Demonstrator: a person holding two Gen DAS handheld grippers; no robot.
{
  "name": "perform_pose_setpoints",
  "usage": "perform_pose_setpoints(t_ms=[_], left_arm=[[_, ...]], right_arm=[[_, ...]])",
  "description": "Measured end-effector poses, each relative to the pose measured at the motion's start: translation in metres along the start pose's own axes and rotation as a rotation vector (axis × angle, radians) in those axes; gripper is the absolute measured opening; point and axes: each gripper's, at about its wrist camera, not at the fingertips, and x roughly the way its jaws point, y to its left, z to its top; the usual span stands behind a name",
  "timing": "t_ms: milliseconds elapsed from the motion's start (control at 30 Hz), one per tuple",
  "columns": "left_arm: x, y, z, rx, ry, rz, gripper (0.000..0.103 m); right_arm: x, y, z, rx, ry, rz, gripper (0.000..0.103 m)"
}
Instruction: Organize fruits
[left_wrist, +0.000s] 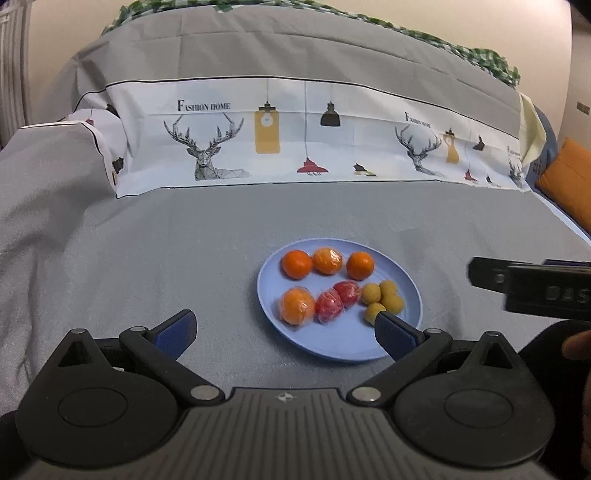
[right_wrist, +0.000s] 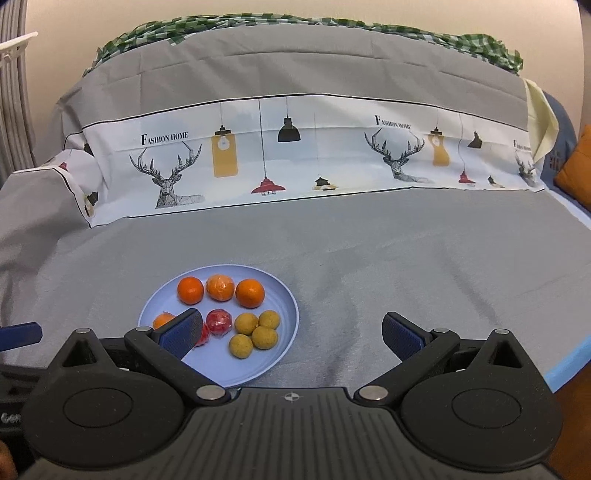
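A light blue plate lies on the grey cloth and holds the fruit; it also shows in the right wrist view. On it are several oranges, some in clear wrap, two wrapped red fruits and several small yellow-brown fruits. The same fruits show in the right wrist view: oranges, red fruit, yellow-brown fruits. My left gripper is open and empty at the plate's near rim. My right gripper is open and empty, just right of the plate.
A grey sheet covers the surface. Behind it rises a padded back draped in deer-and-lamp print cloth. An orange cushion lies at far right. The surface's blue edge runs along the right.
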Motion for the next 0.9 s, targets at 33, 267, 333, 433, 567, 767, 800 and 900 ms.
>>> perform_pose_setpoints(t_ms=[33, 267, 333, 433, 567, 767, 800, 900], left_arm=[[0.000, 0.002, 0.001, -0.007, -0.003, 0.002, 0.102], [0.006, 0.008, 0.005, -0.053, 0.014, -0.011, 0.102], [0.007, 0.010, 0.005, -0.055, 0.016, -0.005, 0.103], [0.010, 0.015, 0.006, -0.079, 0.028, 0.004, 0.103], [0.013, 0.018, 0.006, -0.088, 0.044, 0.030, 0.103], [0.017, 0.018, 0.005, -0.066, 0.068, 0.048, 0.103], [0.016, 0.018, 0.004, -0.059, 0.072, 0.048, 0.103], [0.016, 0.015, 0.002, -0.049, 0.086, 0.048, 0.103]], right_arm=[[-0.002, 0.000, 0.003, 0.005, 0.002, 0.003, 0.102], [-0.002, 0.012, 0.002, -0.053, 0.003, -0.007, 0.102], [0.000, 0.016, 0.003, -0.067, -0.002, 0.001, 0.102], [0.003, 0.020, 0.004, -0.068, -0.006, 0.012, 0.102], [0.010, 0.024, 0.005, -0.096, -0.023, 0.016, 0.102], [0.030, 0.014, 0.000, -0.010, 0.032, 0.006, 0.102], [0.030, 0.013, 0.001, -0.005, 0.030, 0.006, 0.102], [0.033, 0.010, -0.004, 0.004, 0.042, 0.004, 0.102]])
